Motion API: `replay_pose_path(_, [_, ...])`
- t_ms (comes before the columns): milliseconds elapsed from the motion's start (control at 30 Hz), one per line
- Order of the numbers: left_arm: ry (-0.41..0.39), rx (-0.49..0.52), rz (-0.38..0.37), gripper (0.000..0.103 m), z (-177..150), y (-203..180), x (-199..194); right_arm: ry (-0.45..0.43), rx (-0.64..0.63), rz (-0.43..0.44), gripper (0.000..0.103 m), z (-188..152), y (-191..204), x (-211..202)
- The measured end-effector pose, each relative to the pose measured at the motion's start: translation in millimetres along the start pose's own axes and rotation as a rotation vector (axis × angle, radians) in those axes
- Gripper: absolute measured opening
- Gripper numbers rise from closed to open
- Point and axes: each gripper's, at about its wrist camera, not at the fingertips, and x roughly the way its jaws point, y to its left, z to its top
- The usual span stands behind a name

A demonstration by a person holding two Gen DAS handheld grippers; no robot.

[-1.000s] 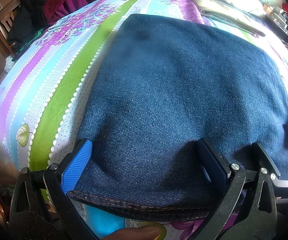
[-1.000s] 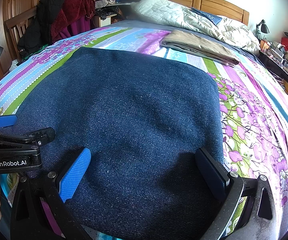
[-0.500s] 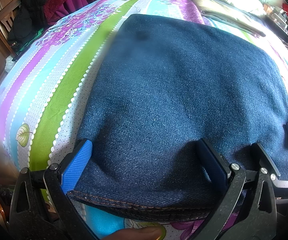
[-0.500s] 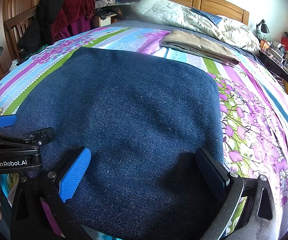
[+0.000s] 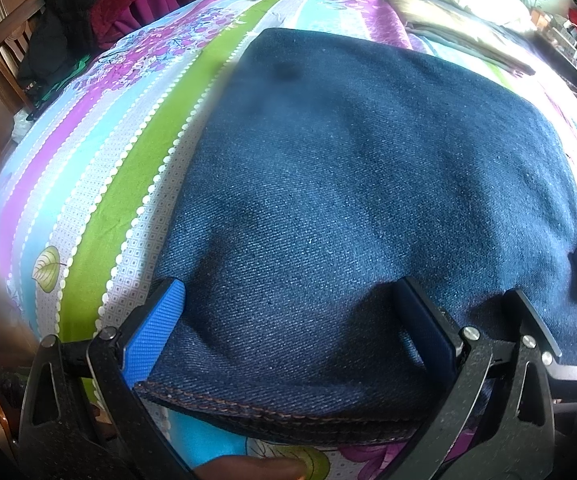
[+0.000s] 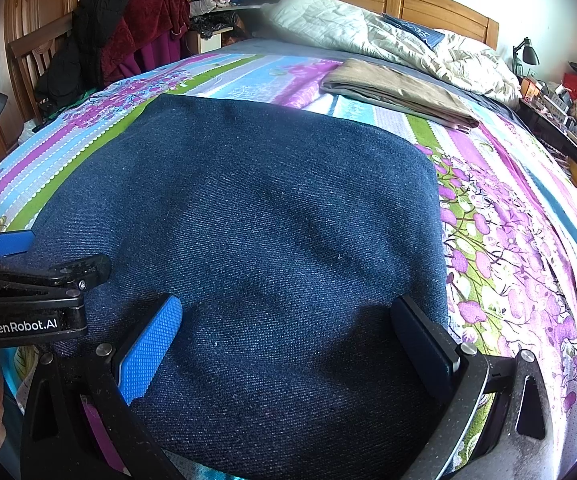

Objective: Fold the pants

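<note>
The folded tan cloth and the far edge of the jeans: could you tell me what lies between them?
Only bare striped bedsheet separates the tan cloth from the jeans, seen clearest in the right wrist view.

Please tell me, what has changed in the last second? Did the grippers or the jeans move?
Nothing visibly changed. The left gripper and the right gripper stay open at the near edge of the folded jeans, which lie flat on the striped bedsheet as before.
</note>
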Motion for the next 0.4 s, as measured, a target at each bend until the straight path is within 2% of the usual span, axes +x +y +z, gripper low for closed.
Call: replay_pose_path(400, [-0.014, 0.000, 0.009, 0.103, -3.3, -1.4, -0.9, -0.013, -0.003, -0.008, 0.103, -3.2, 1.9, -1.0])
